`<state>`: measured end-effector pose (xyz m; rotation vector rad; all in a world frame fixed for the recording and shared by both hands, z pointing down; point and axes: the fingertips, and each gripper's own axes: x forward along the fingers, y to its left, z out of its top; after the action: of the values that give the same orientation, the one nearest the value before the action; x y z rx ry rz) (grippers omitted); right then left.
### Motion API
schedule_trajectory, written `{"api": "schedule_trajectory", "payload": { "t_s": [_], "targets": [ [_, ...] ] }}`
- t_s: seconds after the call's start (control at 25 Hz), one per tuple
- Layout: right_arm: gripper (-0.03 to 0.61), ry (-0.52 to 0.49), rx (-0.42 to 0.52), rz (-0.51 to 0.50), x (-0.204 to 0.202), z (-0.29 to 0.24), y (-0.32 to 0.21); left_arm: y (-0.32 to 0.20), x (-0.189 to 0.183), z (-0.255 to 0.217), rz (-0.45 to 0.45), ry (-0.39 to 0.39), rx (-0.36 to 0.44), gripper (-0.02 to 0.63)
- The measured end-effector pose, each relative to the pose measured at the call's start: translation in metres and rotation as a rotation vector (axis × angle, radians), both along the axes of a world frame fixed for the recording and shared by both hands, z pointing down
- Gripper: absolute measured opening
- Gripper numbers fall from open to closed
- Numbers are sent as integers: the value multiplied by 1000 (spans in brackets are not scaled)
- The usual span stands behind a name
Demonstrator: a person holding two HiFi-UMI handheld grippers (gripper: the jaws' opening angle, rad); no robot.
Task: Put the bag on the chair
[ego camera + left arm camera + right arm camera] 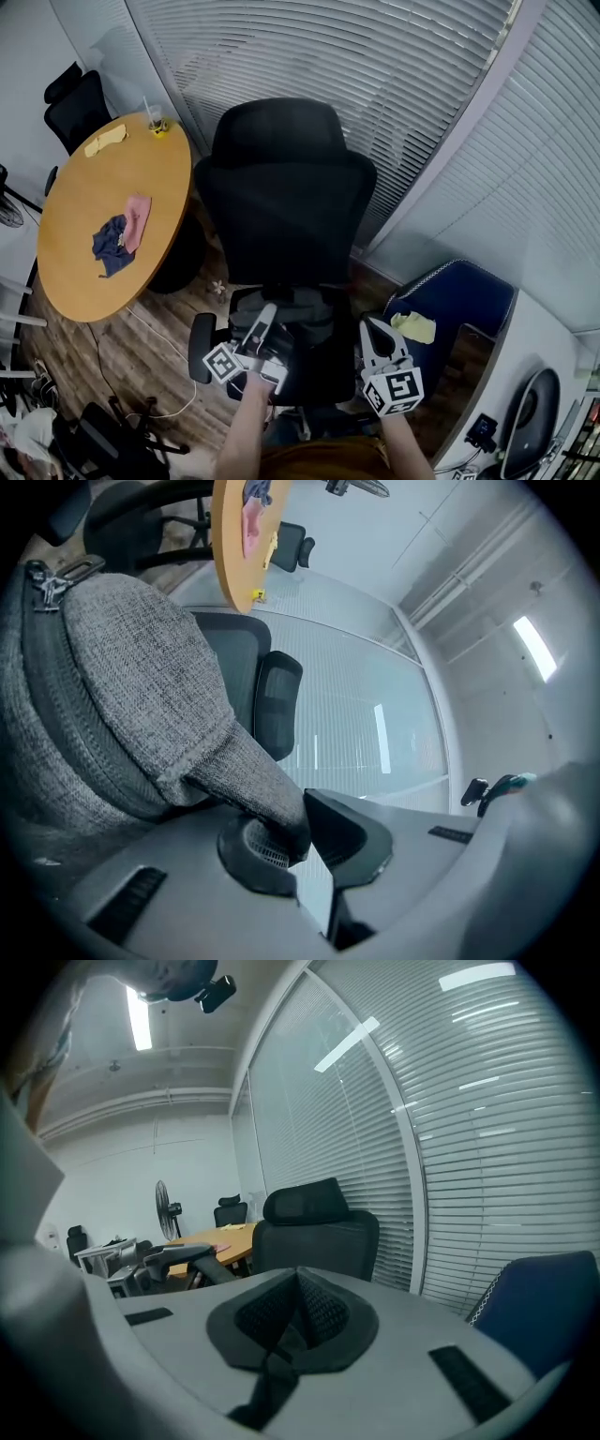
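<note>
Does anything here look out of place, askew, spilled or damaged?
Nothing spilled or damaged. Only untidiness: a blue cloth, pink cloth and yellow cloth lie crumpled on the round table, and a yellow rag sits on the blue chair. The grey bag looks intact, its tab pinched in the left hand-held gripper.

**No Legible Writing in Any View**

No word, brand, number or sign can be read in any of the views. The only printed marks are black-and-white square patterns. They sit on the left marker cube [223, 363] of the left gripper [269, 311], at the lower centre of the head view. The right marker cube [394, 389] of the right gripper [373, 328], just to its right, has them too. Neither pattern carries letters or digits.
</note>
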<state>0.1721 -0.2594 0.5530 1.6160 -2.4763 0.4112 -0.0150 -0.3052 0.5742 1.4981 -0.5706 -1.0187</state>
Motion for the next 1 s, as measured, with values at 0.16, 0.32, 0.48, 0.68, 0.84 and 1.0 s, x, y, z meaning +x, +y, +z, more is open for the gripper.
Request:
{"api": "schedule_trajectory", "payload": {
  "t_s": [0.16, 0.32, 0.48, 0.68, 0.84, 1.0],
  "targets": [
    [11, 2, -31, -10, 3, 17, -7, -27, -2, 6, -7, 1, 9, 35],
    [11, 1, -53, -17, 4, 29, -14, -49, -12, 14, -59, 2, 23, 37],
    [11, 2, -75, -15, 5, 34, -20, -66, -10, 16, -84, -31, 26, 38],
    [11, -12, -81, -29, 1, 40, -29, -87, -10, 21, -140, -56, 9, 40],
    [11, -21, -77, -41, -1, 41, -30, -101, -10, 32, -179, -83, -26, 43],
    [11, -20, -76, -39, 1, 40, -31, -114, -7, 34, -171, -71, -42, 43]
  ]
}}
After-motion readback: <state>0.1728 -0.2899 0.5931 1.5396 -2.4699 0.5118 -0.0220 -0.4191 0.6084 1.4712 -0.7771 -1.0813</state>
